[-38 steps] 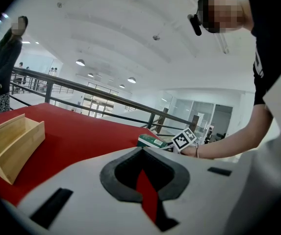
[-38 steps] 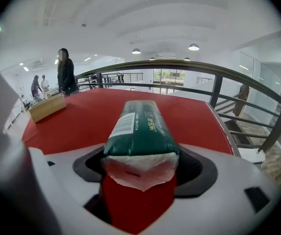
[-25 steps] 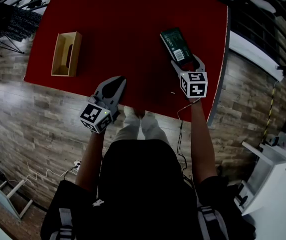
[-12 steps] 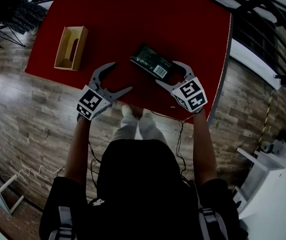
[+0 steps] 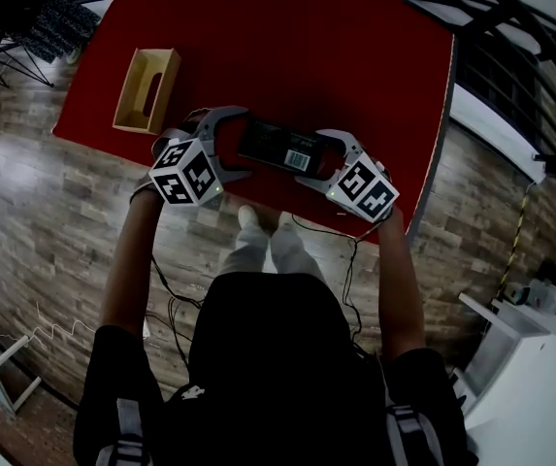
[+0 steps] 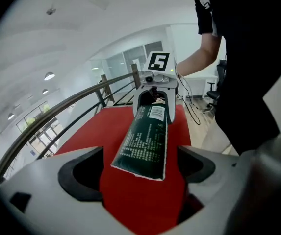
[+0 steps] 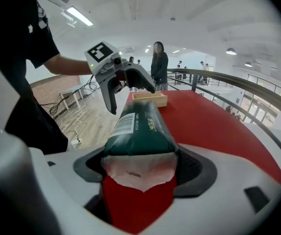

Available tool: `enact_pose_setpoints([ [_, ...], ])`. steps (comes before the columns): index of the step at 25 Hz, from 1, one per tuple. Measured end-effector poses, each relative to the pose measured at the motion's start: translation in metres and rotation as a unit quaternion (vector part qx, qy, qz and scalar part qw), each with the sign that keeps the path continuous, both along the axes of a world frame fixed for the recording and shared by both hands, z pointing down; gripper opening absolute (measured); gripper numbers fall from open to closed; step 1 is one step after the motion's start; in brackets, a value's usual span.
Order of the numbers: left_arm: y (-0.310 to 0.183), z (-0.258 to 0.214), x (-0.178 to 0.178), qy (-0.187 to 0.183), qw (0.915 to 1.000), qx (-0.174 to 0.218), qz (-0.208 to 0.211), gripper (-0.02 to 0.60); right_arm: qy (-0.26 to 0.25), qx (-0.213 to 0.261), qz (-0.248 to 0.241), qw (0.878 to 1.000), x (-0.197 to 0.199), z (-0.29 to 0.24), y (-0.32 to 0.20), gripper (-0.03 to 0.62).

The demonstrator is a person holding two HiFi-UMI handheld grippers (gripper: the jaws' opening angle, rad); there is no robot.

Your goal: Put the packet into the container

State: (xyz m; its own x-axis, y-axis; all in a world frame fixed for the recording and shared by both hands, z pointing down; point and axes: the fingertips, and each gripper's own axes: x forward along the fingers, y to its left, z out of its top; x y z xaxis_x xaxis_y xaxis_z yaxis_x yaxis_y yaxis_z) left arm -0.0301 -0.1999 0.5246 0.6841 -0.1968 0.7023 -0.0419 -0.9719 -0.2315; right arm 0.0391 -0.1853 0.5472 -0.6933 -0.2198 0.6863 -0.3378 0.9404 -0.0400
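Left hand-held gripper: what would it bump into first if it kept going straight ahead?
The packet: its free end lies between the opening jaws of the left hand-held gripper, not yet pinched. The right hand-held gripper grips the far end.

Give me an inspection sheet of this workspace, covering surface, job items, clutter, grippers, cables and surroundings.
Surface: red tabletop, flat.
Job's things: dark green plastic packet held over the near edge; open wooden box container on the tabletop's left.
Clutter: nothing seen.
Grippers: right gripper shut on the packet; left gripper jaws opening, packet's other end between them, untouched.
Cables: black cable hangs from the right gripper; white cable on floor.
Surroundings: wood-plank floor, metal railing, white cabinet.
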Motion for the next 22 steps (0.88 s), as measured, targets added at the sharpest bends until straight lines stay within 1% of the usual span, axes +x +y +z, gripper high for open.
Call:
enact_pose_setpoints([
  [2, 0.005, 0.001, 0.004, -0.014, 0.9996, -0.009, 0.021, 0.453, 0.005, 0.004, -0.028, 1.000, -0.005, -0.002, 0.006, 0.393],
  [5, 0.015, 0.005, 0.007, -0.034, 0.9979, -0.030, 0.046, 0.451, 0.011, 0.023, -0.073, 0.997, -0.014, -0.011, 0.010, 0.393],
  [7, 0.018, 0.007, 0.005, -0.045, 0.9970, -0.042, 0.048, 0.451, 0.017, 0.034, -0.096, 0.995, -0.021, -0.018, 0.010, 0.393],
  [10, 0.019, 0.007, -0.002, -0.049, 0.9965, -0.059, 0.034, 0.449, 0.018, 0.043, -0.116, 0.992, -0.028, -0.025, 0.008, 0.393],
  [14, 0.021, 0.008, -0.011, -0.060, 0.9959, -0.064, 0.022, 0.417, 0.011, 0.036, -0.123, 0.992, -0.037, -0.025, 0.009, 0.394],
  [19, 0.021, 0.010, -0.023, -0.074, 0.9950, -0.068, 0.001, 0.388, 0.014, 0.033, -0.117, 0.993, -0.047, -0.017, 0.006, 0.394],
  [22, 0.017, 0.007, -0.033, -0.062, 0.9955, -0.069, -0.019, 0.385, -0.015, 0.040, -0.098, 0.994, -0.054, -0.019, -0.002, 0.394],
])
